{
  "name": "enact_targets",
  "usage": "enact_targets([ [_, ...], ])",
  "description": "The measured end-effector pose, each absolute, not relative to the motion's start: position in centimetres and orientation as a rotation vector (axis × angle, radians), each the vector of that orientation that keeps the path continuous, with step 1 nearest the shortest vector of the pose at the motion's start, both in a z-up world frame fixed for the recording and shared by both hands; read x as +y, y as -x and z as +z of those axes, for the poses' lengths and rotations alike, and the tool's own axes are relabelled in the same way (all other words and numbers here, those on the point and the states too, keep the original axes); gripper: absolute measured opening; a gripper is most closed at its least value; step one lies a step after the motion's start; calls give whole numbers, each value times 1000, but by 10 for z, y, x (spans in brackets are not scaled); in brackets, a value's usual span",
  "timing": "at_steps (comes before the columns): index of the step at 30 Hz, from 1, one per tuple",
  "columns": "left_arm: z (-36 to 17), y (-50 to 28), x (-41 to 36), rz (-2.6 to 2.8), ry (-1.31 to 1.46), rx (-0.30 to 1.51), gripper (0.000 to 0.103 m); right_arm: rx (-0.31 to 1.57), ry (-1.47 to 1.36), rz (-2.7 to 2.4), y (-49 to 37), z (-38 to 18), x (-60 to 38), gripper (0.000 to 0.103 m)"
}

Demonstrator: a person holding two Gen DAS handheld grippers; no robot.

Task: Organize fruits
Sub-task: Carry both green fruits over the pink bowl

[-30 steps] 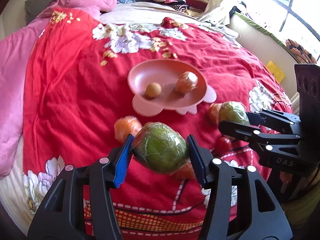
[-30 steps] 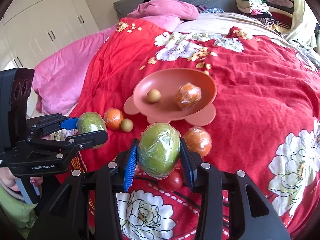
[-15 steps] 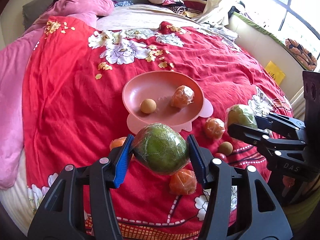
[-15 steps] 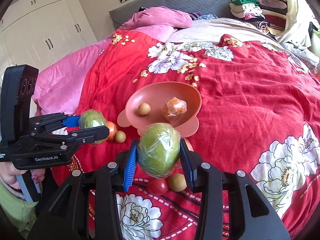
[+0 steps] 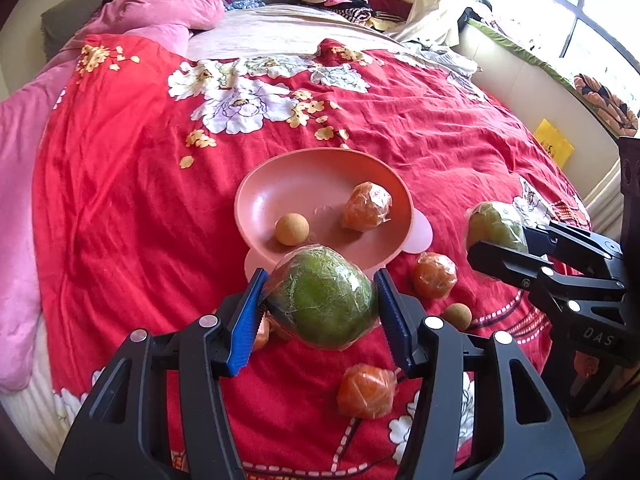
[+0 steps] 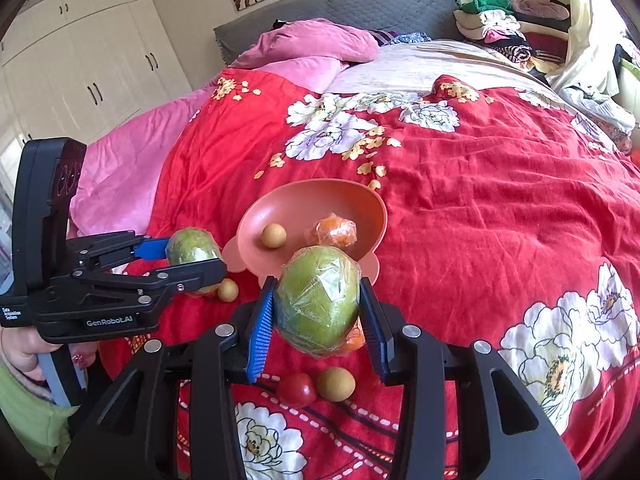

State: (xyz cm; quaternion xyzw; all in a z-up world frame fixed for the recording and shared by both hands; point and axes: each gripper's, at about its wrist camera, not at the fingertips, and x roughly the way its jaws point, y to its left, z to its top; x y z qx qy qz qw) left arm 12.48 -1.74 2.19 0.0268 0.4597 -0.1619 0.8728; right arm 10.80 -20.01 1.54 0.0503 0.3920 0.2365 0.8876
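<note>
With each of your 2 grippers, left gripper (image 5: 320,308) and right gripper (image 6: 318,308), clamped on 1 wrapped green fruit (image 5: 322,296) above the red bedspread (image 5: 120,208), carry both forward over the pink bowl (image 5: 256,204), then open.

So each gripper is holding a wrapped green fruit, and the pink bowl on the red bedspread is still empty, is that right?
Not quite: the pink bowl is not empty. The left wrist view shows a wrapped orange and a small tan fruit in it. The rest holds.
</note>
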Motion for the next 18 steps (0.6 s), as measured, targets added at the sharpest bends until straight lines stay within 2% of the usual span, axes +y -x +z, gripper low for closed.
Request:
enact_targets([
  [18,2,-163,-47,-372,-82,1002,46,809,-118,450,-140,14,-215,39],
])
